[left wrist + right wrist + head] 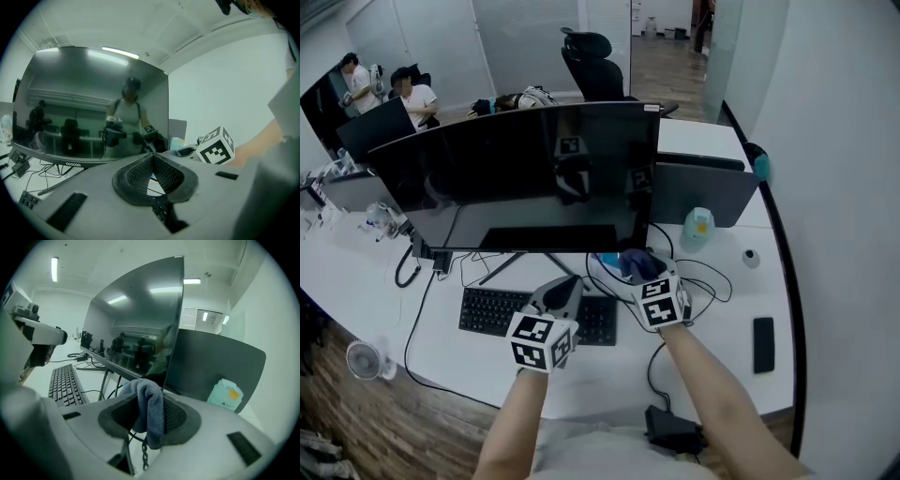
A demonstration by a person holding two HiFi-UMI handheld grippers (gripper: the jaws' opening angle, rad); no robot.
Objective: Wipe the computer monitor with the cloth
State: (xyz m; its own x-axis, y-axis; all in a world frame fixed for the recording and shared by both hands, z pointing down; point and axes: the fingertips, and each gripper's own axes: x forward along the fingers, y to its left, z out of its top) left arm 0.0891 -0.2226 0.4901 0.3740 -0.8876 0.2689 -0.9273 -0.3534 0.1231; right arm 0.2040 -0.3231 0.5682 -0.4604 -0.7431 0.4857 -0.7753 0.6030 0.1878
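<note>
Keyboard: a black flat keyboard [492, 309] lies on the white curved desk [727, 328], in front of the screen's stand.
Monitor: the wide dark curved computer monitor [525, 173] stands upright at mid-desk, its glass reflecting the room.
Left gripper: my left gripper [562, 286] hovers over the keyboard's right end, below the screen's bottom edge; its jaws are pressed together with nothing between them.
Right gripper: my right gripper [637, 267] sits just beside it, under the monitor's lower right corner, clamped on the cloth.
Cloth: the blue-grey folded towelling cloth [150, 413] hangs bunched between those jaws, near the screen; I cannot tell whether it touches the glass.
Bottle: a pale green plastic bottle [698, 225] stands right of the monitor.
Phone: a black slab phone [763, 344] lies near the desk's right edge.
</note>
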